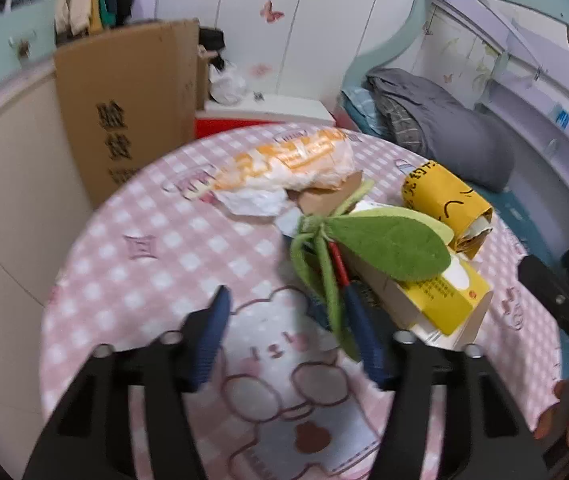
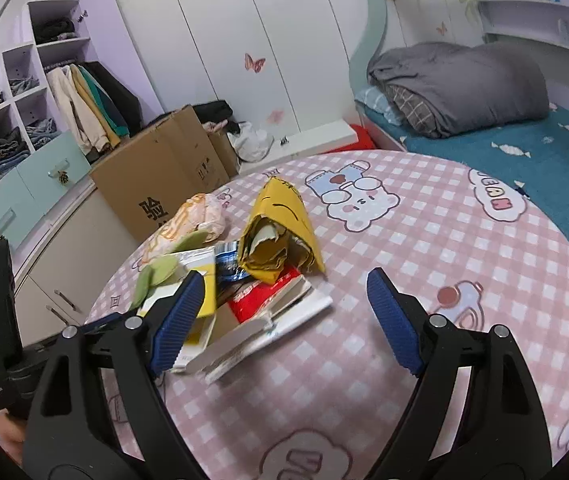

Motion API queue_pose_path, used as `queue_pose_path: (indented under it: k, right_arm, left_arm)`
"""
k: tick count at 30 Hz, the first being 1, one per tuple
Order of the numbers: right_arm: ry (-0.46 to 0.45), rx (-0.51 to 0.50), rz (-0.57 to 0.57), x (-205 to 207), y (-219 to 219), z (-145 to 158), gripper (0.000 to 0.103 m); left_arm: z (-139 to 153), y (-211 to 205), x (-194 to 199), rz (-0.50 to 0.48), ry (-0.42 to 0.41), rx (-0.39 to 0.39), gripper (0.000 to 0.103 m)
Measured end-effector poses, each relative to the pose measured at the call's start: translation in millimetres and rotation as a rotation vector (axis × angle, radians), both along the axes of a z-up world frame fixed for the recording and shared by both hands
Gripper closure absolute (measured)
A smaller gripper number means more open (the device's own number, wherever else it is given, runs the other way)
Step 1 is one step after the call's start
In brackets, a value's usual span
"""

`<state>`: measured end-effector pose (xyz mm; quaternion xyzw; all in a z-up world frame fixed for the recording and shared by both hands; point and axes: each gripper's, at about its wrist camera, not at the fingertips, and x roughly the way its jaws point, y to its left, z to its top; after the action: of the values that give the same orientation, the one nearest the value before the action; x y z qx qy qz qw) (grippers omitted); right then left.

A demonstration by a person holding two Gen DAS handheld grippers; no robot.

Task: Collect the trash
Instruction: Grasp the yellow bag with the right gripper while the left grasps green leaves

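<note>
Trash is piled on a round table with a pink checked cloth (image 1: 144, 248): an orange-and-white plastic wrapper (image 1: 292, 164), crumpled white paper (image 1: 252, 202), a rolled yellow bag (image 1: 444, 204), a yellow carton (image 1: 436, 300) and a green felt leaf (image 1: 392, 240) with a long stem. My left gripper (image 1: 286, 292) is low at the pile's near edge, jaws apart over bare cloth, the stem brushing its right finger. My right gripper (image 2: 286, 276) stands wide open just short of the yellow bag (image 2: 284, 232) and a flattened red-and-white carton (image 2: 268, 300), holding nothing.
A tall cardboard box (image 1: 124, 100) stands on the floor beyond the table's far left edge, next to a low cabinet (image 1: 4, 200). A bed with a folded grey blanket (image 2: 464, 84) lies to the right. A hand (image 1: 564, 412) shows at the right edge.
</note>
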<state>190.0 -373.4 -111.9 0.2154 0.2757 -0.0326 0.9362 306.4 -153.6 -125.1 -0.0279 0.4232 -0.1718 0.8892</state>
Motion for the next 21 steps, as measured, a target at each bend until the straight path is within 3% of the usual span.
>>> queue_pose_path:
  k: [1,2,3,9,13,15,21]
  right_arm:
    - [0.004,0.013,0.001,4.4,-2.3,-0.5,0.021]
    - [0.015,0.02,-0.001,10.3,-4.6,-1.4,0.021]
    - [0.024,0.026,-0.003,16.3,-6.8,-1.7,0.021]
    - [0.108,0.099,0.01,61.3,-15.6,-12.3,0.019]
    - [0.147,0.124,0.039,76.8,-12.5,-20.6,0.022]
    - [0.153,0.135,0.071,79.6,-10.9,-23.3,0.065]
    - [0.087,0.06,0.013,57.4,-8.5,-6.4,0.07]
  left_arm:
    - [-1.8,-0.2,3.3,-0.008,0.013,-0.015,0.068]
    - [-2.5,-0.5,5.5,-0.014,0.018,-0.024,0.095]
    - [-1.1,1.1,7.2,-0.021,0.018,-0.049,0.101]
    - [23.4,23.1,0.8,0.028,-0.096,-0.117,0.101]
    - [40.4,41.4,-7.6,0.067,-0.166,-0.121,0.101]
    - [47.5,53.4,-9.9,0.09,-0.187,-0.132,0.101]
    - [58.2,89.2,-20.8,0.145,-0.212,-0.14,0.101]
